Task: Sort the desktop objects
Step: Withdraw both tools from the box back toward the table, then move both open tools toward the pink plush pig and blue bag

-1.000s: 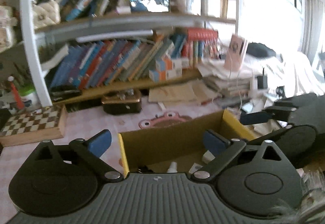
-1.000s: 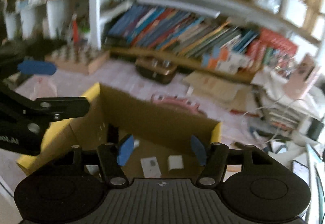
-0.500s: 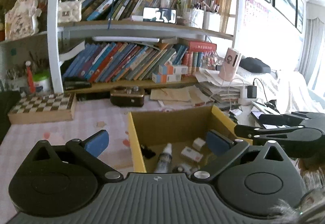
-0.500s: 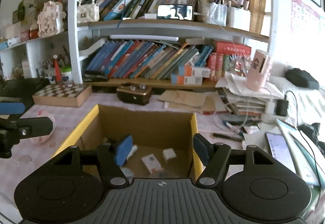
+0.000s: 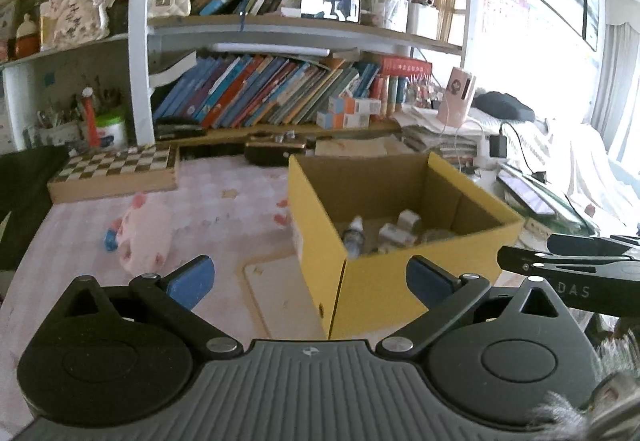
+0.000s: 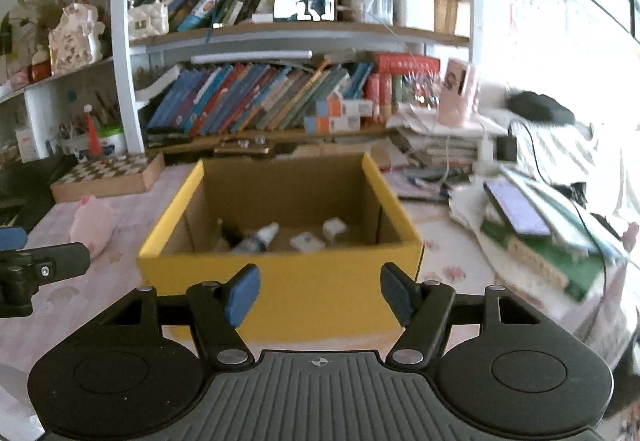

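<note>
L gripper [image 5: 308, 279] wide open, nothing btwn the blue pads, sits lower centre of left wrist view. R gripper [image 6: 320, 291] abt half open, also empty; pads just in front of the near wall of the yellow box [image 6: 280, 281]. I see the R gripper's arm poking in at right edge of left wrist view, and the L one at left edge of right wrist view.

Yellow box stands open on the bench [image 5: 224, 209], centre-right in left wrist view, dead centre in right wrist view. Inside, on its floor: small dropper bottle [image 6: 260, 237] lying on its side, plus a couple of small white packs [image 6: 308, 241] to the right of it. Can't tell what the packs are, too blurry.

Pink plush toy [image 5: 144, 237] lies on bench mid-left of left wrist view, well apart from box; small blue item [image 5: 110, 239] just left of it. Flat pale board [image 5: 276, 289] on bench beside the box's near-left corner. Chessboard [image 5: 116, 165] upper left of bench, bookshelf [image 5: 272, 97] behind. Phone [image 6: 516, 207] on a book stack, right side of right wrist view.
</note>
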Tool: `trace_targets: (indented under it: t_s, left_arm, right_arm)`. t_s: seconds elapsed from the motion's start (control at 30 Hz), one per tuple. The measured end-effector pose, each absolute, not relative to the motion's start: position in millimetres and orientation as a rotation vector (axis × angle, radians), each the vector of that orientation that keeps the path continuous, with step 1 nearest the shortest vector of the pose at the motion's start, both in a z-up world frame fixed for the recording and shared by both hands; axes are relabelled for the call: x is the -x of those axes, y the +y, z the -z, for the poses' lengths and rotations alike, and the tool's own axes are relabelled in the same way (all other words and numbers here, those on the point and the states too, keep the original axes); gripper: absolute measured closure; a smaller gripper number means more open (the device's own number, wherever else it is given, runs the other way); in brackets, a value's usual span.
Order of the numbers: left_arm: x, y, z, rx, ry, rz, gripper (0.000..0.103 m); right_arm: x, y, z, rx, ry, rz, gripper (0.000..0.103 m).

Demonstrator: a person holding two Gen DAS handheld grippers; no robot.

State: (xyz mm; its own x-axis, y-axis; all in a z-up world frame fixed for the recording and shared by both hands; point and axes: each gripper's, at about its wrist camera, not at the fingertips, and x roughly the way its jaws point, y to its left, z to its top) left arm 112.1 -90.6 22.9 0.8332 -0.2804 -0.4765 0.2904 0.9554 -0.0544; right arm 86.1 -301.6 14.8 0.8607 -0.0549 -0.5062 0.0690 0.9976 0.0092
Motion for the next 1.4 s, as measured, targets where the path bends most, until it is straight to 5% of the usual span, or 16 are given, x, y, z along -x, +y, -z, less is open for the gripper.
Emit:
trace_targets:
  t_s: [1.4]
  left_arm:
    - [-43.5,25.4,22.8,-0.064,0.68,0.2,0.0]
  right_arm:
    - [-30.1,-165.6,43.4,-0.025,0.841,-0.108,0.027]
